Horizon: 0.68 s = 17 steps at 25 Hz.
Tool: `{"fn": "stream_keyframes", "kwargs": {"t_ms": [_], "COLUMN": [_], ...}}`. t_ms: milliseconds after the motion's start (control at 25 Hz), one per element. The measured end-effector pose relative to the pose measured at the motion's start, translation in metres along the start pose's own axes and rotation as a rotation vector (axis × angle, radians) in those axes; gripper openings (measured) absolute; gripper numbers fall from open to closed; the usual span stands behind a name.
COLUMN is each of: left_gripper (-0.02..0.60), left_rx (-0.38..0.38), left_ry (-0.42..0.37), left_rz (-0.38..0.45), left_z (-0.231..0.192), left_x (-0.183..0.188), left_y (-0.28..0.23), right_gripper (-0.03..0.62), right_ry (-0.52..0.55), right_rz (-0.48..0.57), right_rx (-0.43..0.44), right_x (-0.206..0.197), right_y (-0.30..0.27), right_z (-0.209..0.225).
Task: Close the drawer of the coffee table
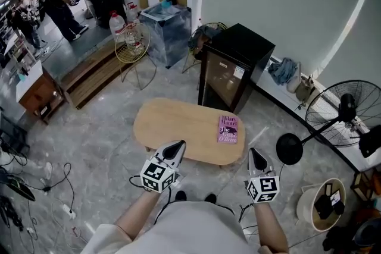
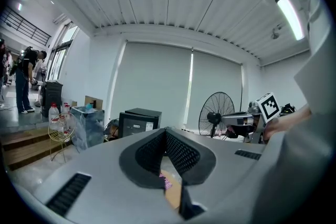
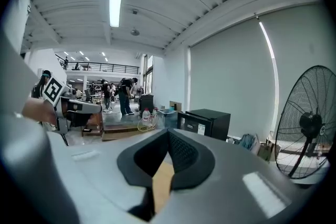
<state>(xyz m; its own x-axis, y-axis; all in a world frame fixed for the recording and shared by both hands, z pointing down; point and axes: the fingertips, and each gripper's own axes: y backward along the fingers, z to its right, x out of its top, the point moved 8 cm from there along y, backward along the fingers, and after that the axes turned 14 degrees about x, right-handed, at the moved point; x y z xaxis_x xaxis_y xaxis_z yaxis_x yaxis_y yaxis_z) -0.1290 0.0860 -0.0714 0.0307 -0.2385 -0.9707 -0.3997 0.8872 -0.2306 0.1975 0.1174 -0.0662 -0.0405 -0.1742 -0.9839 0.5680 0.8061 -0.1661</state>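
Wooden coffee table (image 1: 178, 125) sits at twelve o'clock from the left claw (image 1: 177, 146) and right claw (image 1: 255, 153), both clamped together and empty; its drawer is hidden, so whether it is closed or needs a push can't be judged.

- Coffee table (image 1: 178, 128): oval, light-wood top, level, standing on a grey stone-patterned floor. In the head view its long axis runs from 10 to 4 o'clock.
- Drawer: hidden under the top from above; open or shut cannot be told.
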Motion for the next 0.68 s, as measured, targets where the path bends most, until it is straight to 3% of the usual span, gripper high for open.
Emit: {"fn": "stream_keyframes", "kwargs": {"t_ms": [680], "left_gripper": [0.008], "left_rx": [0.033], "left_ry": [0.021], "left_rz": [0.027], "left_z": [-0.012], "left_x": [0.009], "left_y": [-0.003], "right_gripper": [0.011], "right_ry": [0.008], "right_rz": [0.03], "right_rx": [-0.003], "right_x": [0.011], "right_y": [-0.008], "right_z": [0.009]}}
